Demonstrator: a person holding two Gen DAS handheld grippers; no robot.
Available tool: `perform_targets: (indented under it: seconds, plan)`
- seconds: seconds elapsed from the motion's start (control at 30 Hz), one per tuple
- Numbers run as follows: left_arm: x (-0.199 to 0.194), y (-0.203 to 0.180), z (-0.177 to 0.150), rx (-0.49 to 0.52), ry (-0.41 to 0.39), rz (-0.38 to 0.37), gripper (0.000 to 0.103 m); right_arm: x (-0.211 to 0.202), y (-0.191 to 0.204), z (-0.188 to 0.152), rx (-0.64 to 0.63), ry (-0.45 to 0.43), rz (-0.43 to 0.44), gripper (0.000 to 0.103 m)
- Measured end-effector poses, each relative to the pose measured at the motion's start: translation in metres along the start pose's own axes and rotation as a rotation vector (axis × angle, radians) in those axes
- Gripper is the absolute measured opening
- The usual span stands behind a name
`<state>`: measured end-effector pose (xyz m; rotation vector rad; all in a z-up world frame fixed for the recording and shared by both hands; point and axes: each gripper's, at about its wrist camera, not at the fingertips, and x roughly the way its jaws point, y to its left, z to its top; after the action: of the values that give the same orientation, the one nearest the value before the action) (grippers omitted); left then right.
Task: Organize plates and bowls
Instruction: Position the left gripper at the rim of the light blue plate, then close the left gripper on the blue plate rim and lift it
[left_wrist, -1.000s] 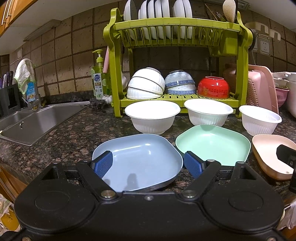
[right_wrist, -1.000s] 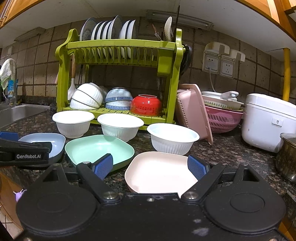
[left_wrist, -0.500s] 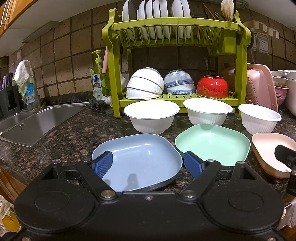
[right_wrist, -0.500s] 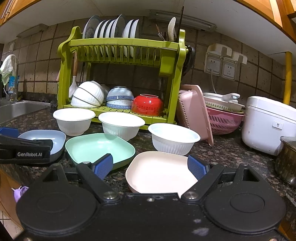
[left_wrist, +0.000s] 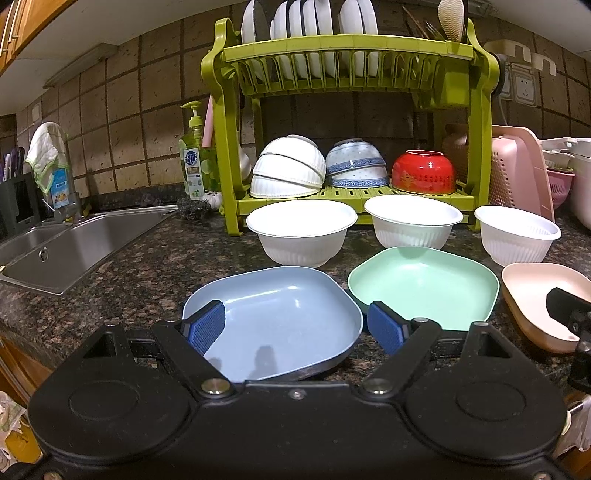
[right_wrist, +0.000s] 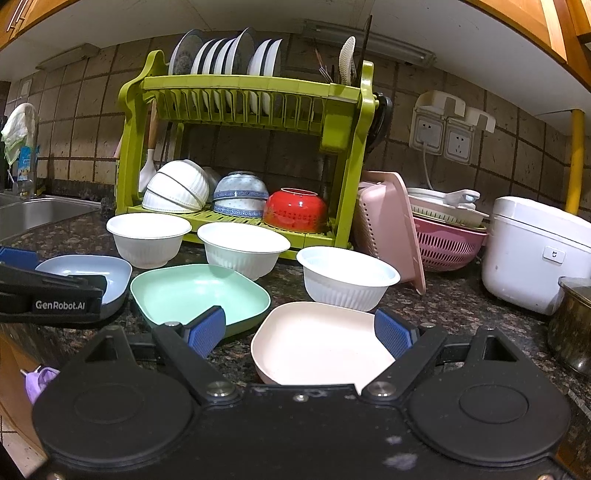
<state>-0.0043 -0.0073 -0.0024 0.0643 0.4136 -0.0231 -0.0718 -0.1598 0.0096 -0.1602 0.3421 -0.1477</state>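
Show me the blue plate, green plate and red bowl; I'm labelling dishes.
blue plate (left_wrist: 280, 317), left wrist view, on its flat inner floor
green plate (left_wrist: 424, 284), left wrist view, on its inner floor
red bowl (right_wrist: 295, 210), right wrist view, on its upturned outer side

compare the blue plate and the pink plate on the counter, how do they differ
The blue plate is pale blue and lies at the left end of the row, before the left gripper. The pink plate is pale pink, at the right end, before the right gripper. Both are shallow, rounded-square and empty.
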Motion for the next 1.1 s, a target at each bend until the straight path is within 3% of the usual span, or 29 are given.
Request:
perform_targets:
  seconds: [0.53, 0.73, 0.8, 0.9, 1.1]
  plan:
    - [-0.003, 0.002, 0.0, -0.002, -0.013, 0.008, 0.083, -0.003, 0.001, 0.001, -0.011, -0.019, -0.002, 0.092]
    - [-0.013, 0.019, 0.007, -0.093, -0.071, 0.038, 0.079, -0.009, 0.001, 0.002, -0.012, -0.035, 0.034, 0.092]
    - [-0.016, 0.026, 0.011, -0.129, -0.077, 0.033, 0.079, -0.008, 0.0, 0.003, 0.002, 0.004, 0.075, 0.092]
    - [-0.019, 0.034, 0.016, -0.152, -0.071, 0.033, 0.079, -0.006, -0.003, 0.004, 0.045, 0.048, 0.139, 0.078]
    - [-0.016, 0.048, 0.033, -0.151, -0.022, 0.04, 0.079, -0.008, -0.005, 0.014, 0.144, 0.055, 0.25, 0.076]
